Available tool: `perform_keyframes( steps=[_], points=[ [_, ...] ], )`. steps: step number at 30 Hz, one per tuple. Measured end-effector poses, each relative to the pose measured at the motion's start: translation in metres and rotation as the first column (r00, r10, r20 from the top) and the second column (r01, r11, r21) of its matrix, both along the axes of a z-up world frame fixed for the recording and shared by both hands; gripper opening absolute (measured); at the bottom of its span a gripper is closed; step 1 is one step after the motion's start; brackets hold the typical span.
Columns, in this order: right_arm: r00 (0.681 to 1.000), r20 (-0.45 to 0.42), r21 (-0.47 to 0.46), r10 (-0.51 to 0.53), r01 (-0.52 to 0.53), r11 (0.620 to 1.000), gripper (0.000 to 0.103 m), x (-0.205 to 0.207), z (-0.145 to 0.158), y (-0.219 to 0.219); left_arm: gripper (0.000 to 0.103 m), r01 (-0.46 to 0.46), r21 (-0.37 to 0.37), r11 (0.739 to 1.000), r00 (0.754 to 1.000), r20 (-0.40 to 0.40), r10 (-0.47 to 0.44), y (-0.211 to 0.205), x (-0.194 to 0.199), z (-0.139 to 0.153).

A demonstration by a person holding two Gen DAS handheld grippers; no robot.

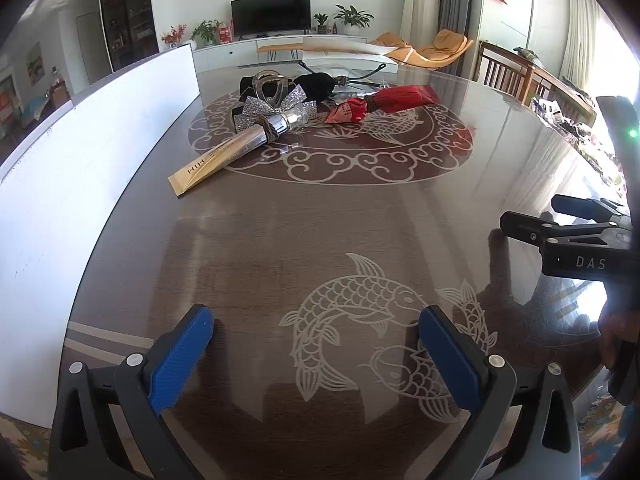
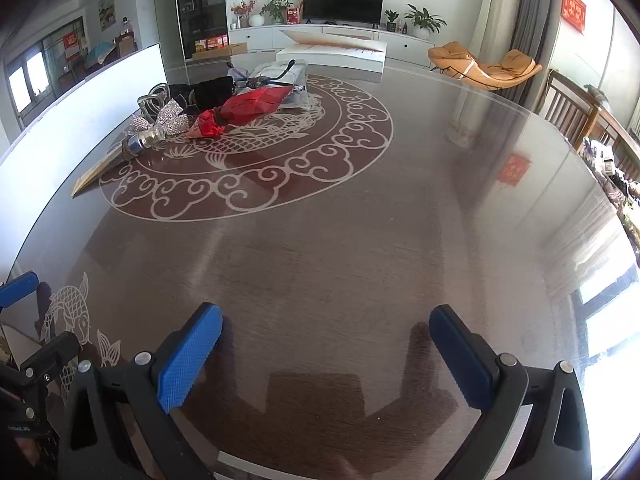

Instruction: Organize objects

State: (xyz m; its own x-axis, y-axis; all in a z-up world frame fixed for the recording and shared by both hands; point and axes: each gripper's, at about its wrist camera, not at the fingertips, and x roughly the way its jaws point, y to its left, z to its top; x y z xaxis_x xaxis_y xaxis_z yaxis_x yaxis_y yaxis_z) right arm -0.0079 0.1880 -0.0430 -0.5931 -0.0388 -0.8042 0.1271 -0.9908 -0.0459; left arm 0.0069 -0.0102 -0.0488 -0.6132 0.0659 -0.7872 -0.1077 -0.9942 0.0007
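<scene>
Both the left tool (image 1: 316, 354) and right tool (image 2: 326, 356) hang spread and empty, well short of the cluttered pile (image 1: 304, 100) across the table (image 1: 320, 220).

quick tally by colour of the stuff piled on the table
red: 1, folded umbrella
black: 1, folded umbrella
silver: 2, sparkly bow, tube
clear/grey: 1, bag at the back
total: 5
</scene>
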Motion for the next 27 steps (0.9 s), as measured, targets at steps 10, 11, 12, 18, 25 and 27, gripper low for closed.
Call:
perform_keyframes(
  steps=[10, 11, 12, 18, 25, 27],
  points=[
    [1.0, 0.007, -0.012, -0.001, 0.001, 1.0, 0.103, -0.001, 0.0, 0.001, 0.103, -0.002, -0.002, 1.0, 1.0, 0.004, 0.002, -0.002, 0.001, 0.001],
    [1.0, 0.008, -0.014, -0.001, 0.001, 1.0, 0.103, -0.001, 0.0, 0.001, 0.103, -0.006, -0.002, 1.0, 1.0, 0.004, 0.006, -0.003, 0.001, 0.001],
    [1.0, 0.009, -0.015, -0.001, 0.001, 1.0, 0.103, -0.001, 0.0, 0.001, 0.103, -0.011, -0.002, 1.0, 1.0, 0.004, 0.011, -0.004, 0.001, 0.001],
    [1.0, 0.014, -0.026, -0.002, 0.003, 1.0, 0.103, -0.001, -0.001, 0.003, 0.103, -0.033, -0.002, 0.999, 0.999, 0.004, 0.033, -0.012, 0.0, 0.001],
    [1.0, 0.015, -0.028, -0.003, 0.003, 1.0, 0.103, -0.002, -0.001, 0.003, 0.103, -0.033, -0.002, 0.999, 0.999, 0.003, 0.033, -0.014, -0.001, 0.001],
    [1.0, 0.015, -0.028, -0.003, 0.003, 1.0, 0.103, -0.002, -0.001, 0.003, 0.103, -0.033, -0.003, 0.999, 0.999, 0.003, 0.033, -0.014, -0.001, 0.001]
  ],
)
